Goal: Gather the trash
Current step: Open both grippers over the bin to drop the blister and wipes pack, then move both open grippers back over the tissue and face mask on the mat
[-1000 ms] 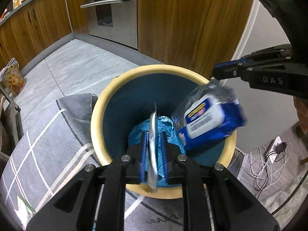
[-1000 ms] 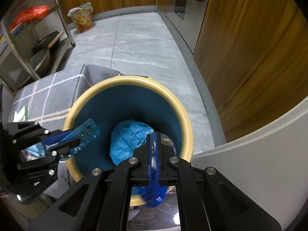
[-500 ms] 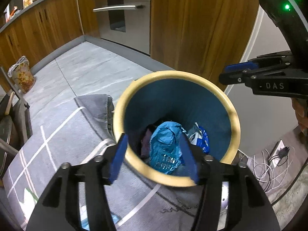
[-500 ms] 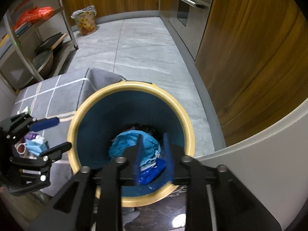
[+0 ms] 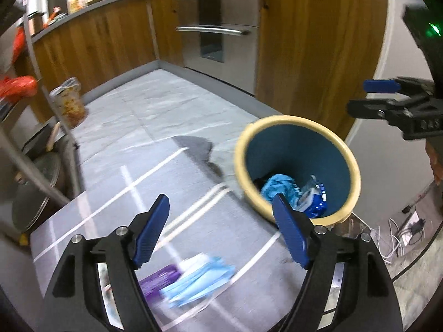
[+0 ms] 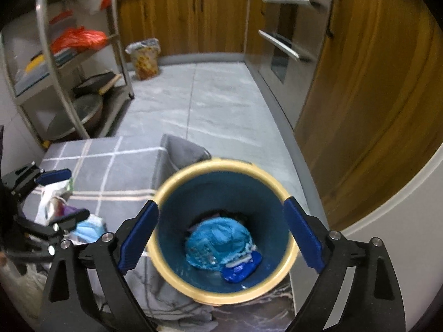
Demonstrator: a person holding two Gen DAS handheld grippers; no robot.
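Observation:
A blue bin with a cream rim (image 6: 221, 163) (image 5: 293, 119) stands on the floor beside a grey checked cloth surface (image 5: 155, 191). Inside it lie a crumpled light-blue bag (image 6: 218, 240) (image 5: 279, 186) and a dark-blue wipes pack (image 6: 241, 269) (image 5: 318, 202). My right gripper (image 6: 221, 235) hangs above the bin, its jaws opening wide with nothing between them. My left gripper (image 5: 221, 224) has its jaws opening too, empty, over the cloth left of the bin. A light-blue face mask (image 5: 199, 279) (image 6: 88, 228) and a purple wrapper (image 5: 157, 279) lie on the cloth below it.
Wooden cabinets (image 6: 368, 83) and an oven with steel handles (image 5: 213, 30) line the far side. A metal shelf rack (image 6: 69, 55) holding pans and an orange bag stands left. A lined waste basket (image 6: 144, 58) sits on the tiled floor. White cables (image 5: 398, 235) lie at the right.
Both grippers opened and let their trash fall into the bin: the wipes pack from the right, a flat wrapper from the left. Both rose, and the left swung left over the cloth.

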